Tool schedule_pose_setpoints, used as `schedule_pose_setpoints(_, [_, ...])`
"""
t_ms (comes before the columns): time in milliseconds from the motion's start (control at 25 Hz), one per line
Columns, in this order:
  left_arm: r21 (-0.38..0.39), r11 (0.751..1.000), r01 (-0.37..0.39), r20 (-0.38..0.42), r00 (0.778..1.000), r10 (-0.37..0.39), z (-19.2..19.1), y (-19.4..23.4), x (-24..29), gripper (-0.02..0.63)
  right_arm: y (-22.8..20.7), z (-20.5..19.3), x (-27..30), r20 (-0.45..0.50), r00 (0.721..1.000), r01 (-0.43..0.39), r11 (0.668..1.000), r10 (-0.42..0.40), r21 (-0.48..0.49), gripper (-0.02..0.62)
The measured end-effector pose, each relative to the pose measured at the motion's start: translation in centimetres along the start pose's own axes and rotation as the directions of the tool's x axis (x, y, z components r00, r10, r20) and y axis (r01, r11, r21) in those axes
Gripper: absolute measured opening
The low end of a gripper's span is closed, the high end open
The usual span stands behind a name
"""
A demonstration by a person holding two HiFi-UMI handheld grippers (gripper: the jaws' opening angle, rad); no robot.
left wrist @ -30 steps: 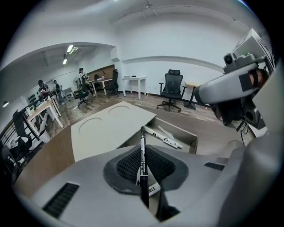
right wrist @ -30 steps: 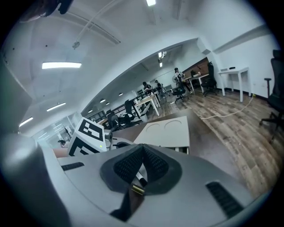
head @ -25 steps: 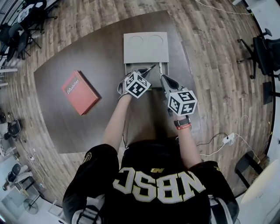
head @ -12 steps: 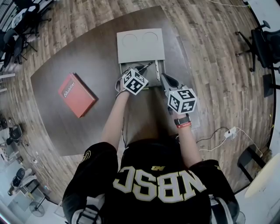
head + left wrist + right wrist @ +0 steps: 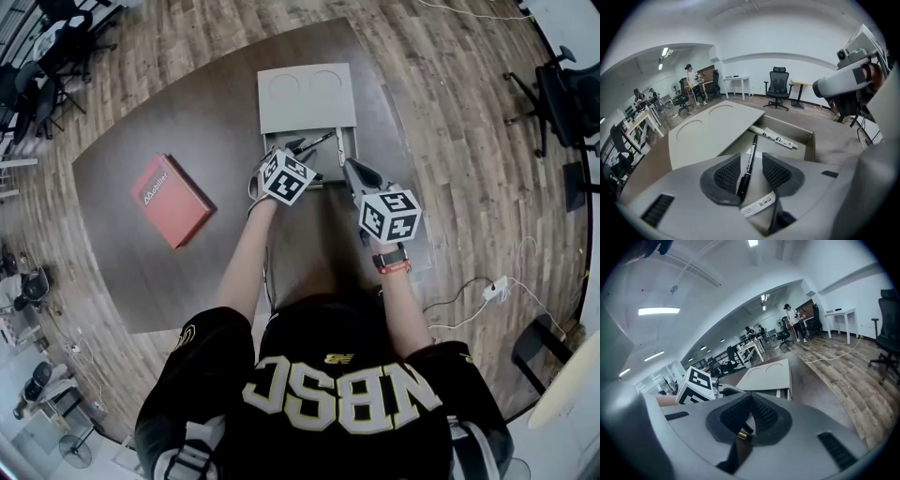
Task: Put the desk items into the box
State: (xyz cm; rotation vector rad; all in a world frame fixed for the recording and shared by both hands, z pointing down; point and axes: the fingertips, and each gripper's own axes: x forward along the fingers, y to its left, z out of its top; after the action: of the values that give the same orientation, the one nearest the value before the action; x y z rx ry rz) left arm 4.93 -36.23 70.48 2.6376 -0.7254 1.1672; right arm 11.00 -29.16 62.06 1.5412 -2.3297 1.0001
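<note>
A grey box (image 5: 268, 142) stands on the dark table (image 5: 187, 272), its lid (image 5: 307, 98) slid toward the far side so the near end is uncovered. My left gripper (image 5: 302, 155) hovers over that opening. Its jaws are opening, and a black pen (image 5: 749, 161) lies loosely between the pads (image 5: 726, 174), pointing into the box (image 5: 806, 140). A white pen (image 5: 776, 137) lies across the inside of the box. My right gripper (image 5: 349, 169) is just right of the opening, its pads (image 5: 736, 414) pressed together. A red book (image 5: 170, 199) lies at the table's left.
Office chairs (image 5: 567, 103) stand on the wood floor to the right, and a white cable with a plug strip (image 5: 487, 298) lies near the table's right corner. More desks and people (image 5: 693, 79) are far off in the room.
Both grippers stay at the box's near end. The head view has shifted slightly, and the black pen still points into the opening.
</note>
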Motion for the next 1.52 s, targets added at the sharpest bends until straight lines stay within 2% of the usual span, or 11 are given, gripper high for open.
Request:
schedule_pose_setpoints(240, [-0.102,0.992,-0.080,0.079,0.993,0.088,1.0,0.4,-4.5,0.154,1.8,0.6,-1.4,0.028,1.000,0.003,1.000,-0.002,-0.028,0.006])
schedule_pose_setpoints(520, [-0.268,0.950,-0.157,0.199,0.956,0.215,1.8,0.9,-11.8,0.110,4.5,1.5,-3.1,0.076,0.997,0.016,0.995,-0.008,-0.099,0.006])
schedule_pose_setpoints(680, [-0.324,0.926,-0.195,0.266,0.920,0.287,1.9,0.9,-16.2,0.082,6.3,2.0,-4.2,0.106,0.994,0.023,0.989,-0.008,-0.143,0.006])
schedule_pose_setpoints(960, [-0.402,0.892,-0.206,0.375,0.852,0.365,2.4,-0.9,-23.1,0.052,9.2,2.4,-6.7,0.163,0.987,0.045,0.975,-0.010,-0.218,0.006])
schedule_pose_setpoints(1320, [-0.470,0.861,-0.192,0.513,0.735,0.444,2.3,-4.1,-29.5,0.020,12.1,1.8,-9.5,0.229,0.973,0.092,0.955,-0.026,-0.282,0.006])
schedule_pose_setpoints(1520, [-0.471,0.862,-0.188,0.537,0.714,0.449,2.2,-5.3,-30.3,0.018,12.8,1.6,-10.4,0.251,0.967,0.109,0.950,-0.033,-0.292,0.006])
